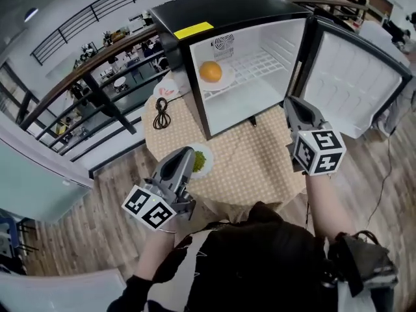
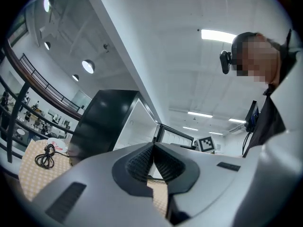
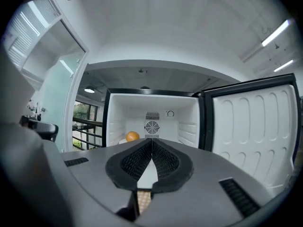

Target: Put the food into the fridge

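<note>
A black mini fridge (image 1: 221,8) stands open on the round table (image 1: 260,161). Inside it, an orange (image 1: 210,71) sits on a white plate (image 1: 225,80) on the wire shelf. A second plate (image 1: 207,152) with green food (image 1: 199,162) lies at the table's near left. My left gripper (image 1: 184,153) hovers right over that plate's left side, jaws shut and empty (image 2: 154,146). My right gripper (image 1: 291,103) is held in front of the fridge's opening, shut with nothing in it (image 3: 151,142). The right gripper view faces the orange (image 3: 132,136) in the fridge.
The fridge door (image 1: 354,83) swings open to the right, close beside my right gripper. A coiled black cable (image 1: 161,112) and a small white item (image 1: 167,90) lie on the table left of the fridge. A railing (image 1: 97,77) runs behind the table.
</note>
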Tool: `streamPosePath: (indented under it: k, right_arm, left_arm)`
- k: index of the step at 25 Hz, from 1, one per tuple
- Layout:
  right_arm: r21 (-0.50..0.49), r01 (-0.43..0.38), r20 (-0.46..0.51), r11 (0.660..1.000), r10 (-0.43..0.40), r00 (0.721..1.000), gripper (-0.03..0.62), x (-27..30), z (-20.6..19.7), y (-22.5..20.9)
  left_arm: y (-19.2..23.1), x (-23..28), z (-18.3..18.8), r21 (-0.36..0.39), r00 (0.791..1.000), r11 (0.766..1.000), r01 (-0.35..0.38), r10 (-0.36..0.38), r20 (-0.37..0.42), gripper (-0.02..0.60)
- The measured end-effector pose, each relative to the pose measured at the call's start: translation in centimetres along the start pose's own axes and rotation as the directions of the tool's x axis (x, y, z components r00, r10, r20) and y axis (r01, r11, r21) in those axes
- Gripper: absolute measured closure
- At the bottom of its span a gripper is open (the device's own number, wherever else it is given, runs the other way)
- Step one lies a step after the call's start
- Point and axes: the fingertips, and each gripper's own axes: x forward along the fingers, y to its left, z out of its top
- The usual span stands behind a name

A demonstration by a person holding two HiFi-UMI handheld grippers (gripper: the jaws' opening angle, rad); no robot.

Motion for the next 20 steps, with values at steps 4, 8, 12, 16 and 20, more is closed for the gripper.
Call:
streamPosePath:
  k: [4, 8, 12, 16, 20]
  right_arm:
    - [0.070, -0.006, -0.034, 0.998, 0.008, 0.999, 0.579, -5.9, -2.0, -2.5]
    - [0.121, 0.014, -0.059, 0.993, -0.006, 0.998, 0.579, -11.4, -3.9, -5.1]
    - [0.168, 0.006, -0.071, 0.986, 0.006, 0.997, 0.579, -16.1, -5.4, -6.5]
    - [0.262, -0.037, -0.078, 0.964, 0.059, 0.995, 0.579, -19.3, -7.5, -6.9]
    - [0.283, -0.051, -0.111, 0.958, 0.085, 0.990, 0.579, -22.0, -9.4, -7.0]
  left_arm:
    - [-4.0, 1.3, -0.7, 0.010, 1.000, 1.000, 0.012, -0.012, 0.004, 0.569]
    - [-7.8, 1.9, -2.3, 0.025, 1.000, 1.000, 0.009, -0.009, -0.009, 0.569]
    - [-11.1, 1.8, -4.3, 0.011, 1.000, 1.000, 0.006, -0.005, -0.026, 0.569]
    - [-14.0, 1.5, -6.6, -0.021, 0.999, 1.000, -0.001, 0.000, -0.035, 0.569]
    - [-16.9, 0.9, -8.8, -0.046, 0.998, 0.999, -0.001, -0.002, -0.057, 0.569]
